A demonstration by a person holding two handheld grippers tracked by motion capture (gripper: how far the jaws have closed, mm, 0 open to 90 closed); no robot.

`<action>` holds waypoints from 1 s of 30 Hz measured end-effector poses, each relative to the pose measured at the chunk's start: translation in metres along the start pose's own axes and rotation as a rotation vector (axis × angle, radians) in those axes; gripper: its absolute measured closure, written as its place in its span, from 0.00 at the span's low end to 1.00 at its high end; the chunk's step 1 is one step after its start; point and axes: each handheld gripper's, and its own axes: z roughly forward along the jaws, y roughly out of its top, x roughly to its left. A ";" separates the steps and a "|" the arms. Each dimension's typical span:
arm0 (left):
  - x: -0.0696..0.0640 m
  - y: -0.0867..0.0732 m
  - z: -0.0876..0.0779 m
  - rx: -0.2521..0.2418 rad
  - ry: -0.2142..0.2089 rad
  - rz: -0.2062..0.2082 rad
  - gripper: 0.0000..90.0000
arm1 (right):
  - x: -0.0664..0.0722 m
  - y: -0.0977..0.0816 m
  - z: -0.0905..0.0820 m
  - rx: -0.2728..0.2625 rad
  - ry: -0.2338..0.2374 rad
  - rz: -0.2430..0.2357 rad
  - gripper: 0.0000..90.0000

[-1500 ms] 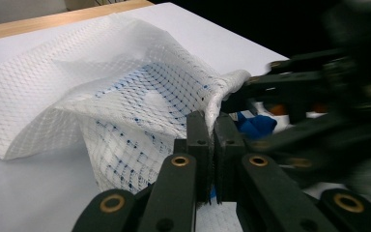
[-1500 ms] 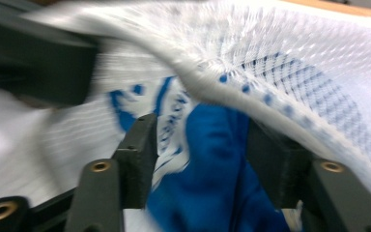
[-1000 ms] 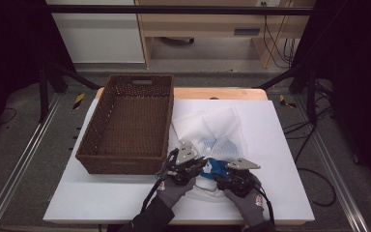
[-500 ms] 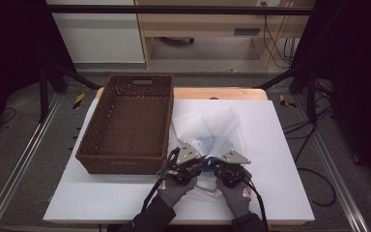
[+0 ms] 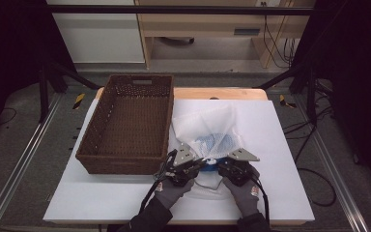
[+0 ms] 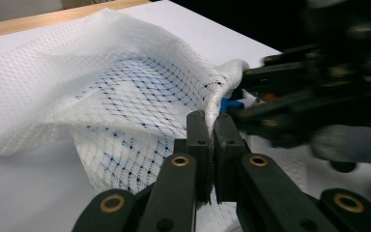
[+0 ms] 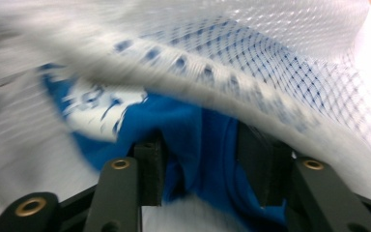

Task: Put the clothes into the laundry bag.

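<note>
Between the half-open right gripper [image 7: 200,159] jaws, lately widening, bunches blue cloth [image 7: 198,140]; left gripper [image 6: 211,145] pinches mesh bag [image 6: 125,96].

The crumpled blue printed cloth [image 7: 193,145] lies mostly hidden beneath the white mesh laundry bag [image 5: 211,128]; its print is smeared by blur.

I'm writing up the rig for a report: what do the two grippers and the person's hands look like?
Both the left gripper and right gripper are black, each topped by a grey three-cornered plate, with brass-coloured rivets along the jaw links and a black cable trailing back. The hands wear grey gloves with dark sleeves.
</note>
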 end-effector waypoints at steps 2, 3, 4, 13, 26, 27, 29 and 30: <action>0.002 -0.001 0.000 0.000 0.004 -0.005 0.97 | 0.000 -0.004 -0.021 -0.033 0.044 -0.022 0.60; 0.002 -0.001 0.001 0.002 0.004 -0.007 0.97 | 0.001 -0.005 -0.026 -0.047 0.055 -0.027 0.60; 0.002 -0.001 0.001 0.002 0.004 -0.007 0.97 | 0.001 -0.005 -0.026 -0.047 0.055 -0.027 0.60; 0.000 0.000 0.000 -0.008 0.002 -0.005 0.97 | 0.033 0.004 0.014 0.043 0.099 -0.071 0.55; -0.005 0.002 -0.004 -0.017 -0.020 0.012 0.97 | 0.019 0.012 0.038 -0.082 -0.110 0.060 0.89; -0.005 0.002 -0.003 -0.016 -0.017 0.011 0.97 | 0.017 0.013 0.041 -0.075 -0.122 0.064 0.88; -0.003 0.000 0.000 -0.006 -0.014 0.005 0.97 | 0.016 0.012 0.047 -0.039 -0.117 0.058 0.87; -0.002 -0.001 0.002 -0.004 -0.014 -0.002 0.97 | 0.015 0.011 0.049 -0.022 -0.108 0.060 0.86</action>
